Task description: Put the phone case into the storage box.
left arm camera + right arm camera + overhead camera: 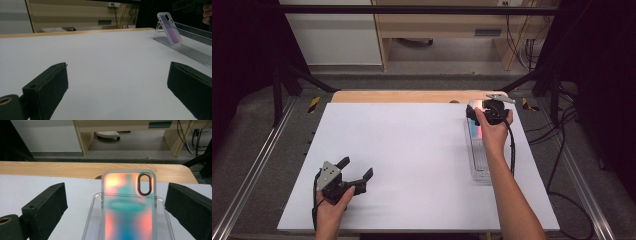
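Two claws were seen over the white worktop (412, 160), and only one was placed at the work. The right claw (112, 205) was held with its jaws spread wide, and the phone case (128, 207) stood directly ahead of it, centred in the gap between the jaws and touched by neither, as far as could be judged. The case was propped on a clear stand (478, 150), tilted back away from the claw, with its long axis running up and away from the claw and its camera cutout (144, 184) at the far upper corner. A closing grip would therefore have been taken across the short width of the case.

The left claw (354, 172) was also held spread, gripping nothing, with bare worktop between its jaws; from it the case (169, 30) lay well apart, far ahead and off to one side, so the right hand (493, 132) was judged much the nearer.

The lower end of the case was cut off by the bottom edge of the right gripper view, and in the high view the case (475, 106) was largely covered by the hand and claw. How the case was seated in the stand could not be made out.
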### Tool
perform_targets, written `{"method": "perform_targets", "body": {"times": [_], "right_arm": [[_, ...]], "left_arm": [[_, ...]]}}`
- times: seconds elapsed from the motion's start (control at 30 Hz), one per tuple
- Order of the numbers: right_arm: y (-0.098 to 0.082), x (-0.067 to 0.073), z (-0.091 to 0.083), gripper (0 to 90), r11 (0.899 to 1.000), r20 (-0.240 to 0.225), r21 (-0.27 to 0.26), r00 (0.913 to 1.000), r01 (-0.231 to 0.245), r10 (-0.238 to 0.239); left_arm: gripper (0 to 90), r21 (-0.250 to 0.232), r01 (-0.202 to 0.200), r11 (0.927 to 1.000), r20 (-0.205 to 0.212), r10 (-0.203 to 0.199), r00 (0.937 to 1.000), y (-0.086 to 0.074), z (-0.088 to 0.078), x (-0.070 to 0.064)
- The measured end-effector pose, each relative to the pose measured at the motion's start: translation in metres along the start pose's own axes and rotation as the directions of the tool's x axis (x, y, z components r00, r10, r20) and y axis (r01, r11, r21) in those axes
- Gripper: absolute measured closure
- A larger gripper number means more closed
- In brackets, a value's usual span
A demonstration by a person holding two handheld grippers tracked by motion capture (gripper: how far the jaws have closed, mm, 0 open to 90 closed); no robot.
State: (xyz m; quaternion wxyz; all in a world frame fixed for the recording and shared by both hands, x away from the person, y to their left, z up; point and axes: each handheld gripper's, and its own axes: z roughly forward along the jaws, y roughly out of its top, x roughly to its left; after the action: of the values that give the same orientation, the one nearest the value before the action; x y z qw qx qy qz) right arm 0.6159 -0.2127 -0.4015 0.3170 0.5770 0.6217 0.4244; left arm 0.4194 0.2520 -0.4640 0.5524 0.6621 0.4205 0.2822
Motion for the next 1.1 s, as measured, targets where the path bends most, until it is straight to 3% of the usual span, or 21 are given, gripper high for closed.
{"method": "perform_targets", "body": {"times": [0.33, 0.47, 0.7, 1.1], "right_arm": [[0.008, 0.008, -0.018, 4.5, 1.000, -0.037, 0.020, 0.9991, -0.018, 0.018], [0.010, 0.006, -0.027, 4.4, 1.000, -0.045, 0.021, 0.9989, -0.013, 0.013], [0.014, -0.001, -0.043, 4.3, 0.999, -0.062, 0.016, 0.9970, -0.045, 0.046], [0.017, -0.014, -0.066, 4.6, 0.998, -0.095, -0.037, 0.9943, -0.053, 0.049]], "left_arm": [[2.8, 0.006, -0.003, 1.0000, -0.003, 0.003, 1.0000, -0.001, 0.001, 0.000], [2.8, 0.005, -0.007, 1.0000, -0.001, 0.007, 1.0000, -0.001, 0.000, 0.000], [2.8, 0.001, 0.002, 1.0000, -0.011, -0.002, 0.9999, -0.001, -0.002, 0.002], [2.7, 0.003, -0.009, 1.0000, -0.016, 0.009, 0.9998, -0.001, -0.003, 0.004]]}}
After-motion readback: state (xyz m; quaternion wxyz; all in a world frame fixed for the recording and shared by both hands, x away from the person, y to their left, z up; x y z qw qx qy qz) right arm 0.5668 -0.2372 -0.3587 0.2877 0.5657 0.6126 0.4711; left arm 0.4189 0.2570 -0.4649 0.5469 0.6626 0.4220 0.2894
